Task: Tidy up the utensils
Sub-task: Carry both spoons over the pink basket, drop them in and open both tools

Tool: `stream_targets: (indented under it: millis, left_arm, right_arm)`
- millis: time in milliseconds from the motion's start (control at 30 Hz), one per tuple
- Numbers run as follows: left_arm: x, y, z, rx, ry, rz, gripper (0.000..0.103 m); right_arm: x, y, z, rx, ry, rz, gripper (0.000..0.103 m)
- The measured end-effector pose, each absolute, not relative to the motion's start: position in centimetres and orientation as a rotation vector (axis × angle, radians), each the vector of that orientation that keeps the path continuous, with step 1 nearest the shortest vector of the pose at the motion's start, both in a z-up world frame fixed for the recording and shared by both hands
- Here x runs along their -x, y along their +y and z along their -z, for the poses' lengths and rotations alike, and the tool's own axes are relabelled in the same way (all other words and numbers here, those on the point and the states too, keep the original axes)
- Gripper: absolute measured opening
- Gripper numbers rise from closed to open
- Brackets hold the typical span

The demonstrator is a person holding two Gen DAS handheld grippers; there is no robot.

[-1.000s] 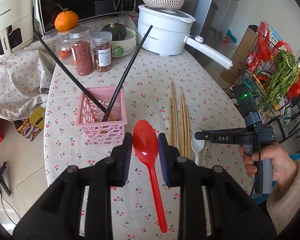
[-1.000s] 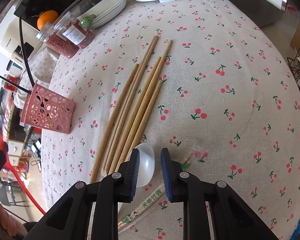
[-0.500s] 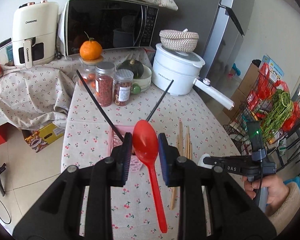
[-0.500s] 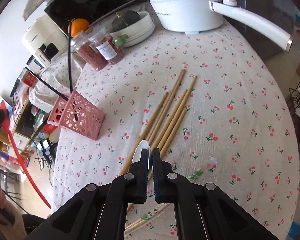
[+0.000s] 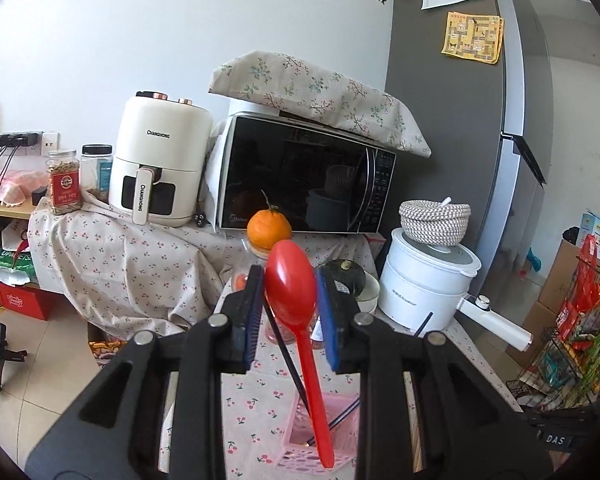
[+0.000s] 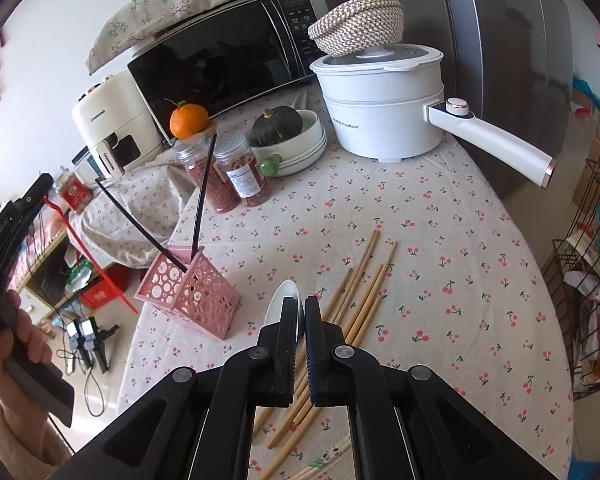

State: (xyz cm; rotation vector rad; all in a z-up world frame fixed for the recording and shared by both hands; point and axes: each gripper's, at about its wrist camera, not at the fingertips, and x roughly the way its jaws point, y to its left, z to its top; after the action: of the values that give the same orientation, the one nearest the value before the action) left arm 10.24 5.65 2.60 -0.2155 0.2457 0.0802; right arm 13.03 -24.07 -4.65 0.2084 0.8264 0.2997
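My left gripper (image 5: 290, 294) is shut on a red plastic spoon (image 5: 296, 300), bowl up, handle hanging down over the pink utensil basket (image 5: 296, 446). The basket (image 6: 192, 294) holds two black chopsticks (image 6: 200, 204). My right gripper (image 6: 300, 320) is shut on a white ceramic spoon (image 6: 281, 304), lifted above the table. Several wooden chopsticks (image 6: 364, 284) lie on the cherry-print tablecloth (image 6: 440, 280) to the right of the basket. The left gripper and red spoon handle (image 6: 84, 248) also show at the left of the right wrist view.
At the table's back stand two spice jars (image 6: 236, 180), an orange (image 6: 189, 120), a squash in a bowl (image 6: 284, 128) and a white pot with a long handle (image 6: 384, 100). A microwave (image 6: 228, 52) and air fryer (image 5: 160, 168) are behind. A wire rack (image 6: 592, 260) stands right.
My left gripper has risen and tilted up with the red spoon, handle end now over the basket. My right gripper closed on the white spoon and lifted it off the table.
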Motion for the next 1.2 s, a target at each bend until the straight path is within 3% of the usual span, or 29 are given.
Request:
stream_targets:
  millis: [267,500,833,1200]
  left_arm:
    - [-12.2,4.6,-0.7,0.161,0.194,-0.155,0.028]
    - [-15.4,5.0,1.6,0.184,0.362,-0.111,0.028]
    - [-13.4,6.1,0.5,0.208,0.528,-0.034,0.056]
    - [-10.7,9.0,2.1,0.182,0.788,-0.021,0.068]
  right_arm:
    - [-13.0,-23.4,4.2,-0.193,0.774,-0.277,0.004]
    - [-12.9,-22.2,3.0,-0.166,0.691,-0.244,0.004]
    - [-12.3,-19.1,-0.4,-0.189,0.492,-0.181,0.004]
    - [-13.6,-13.5,-1.1,-0.12,0.324,-0.095,0.004]
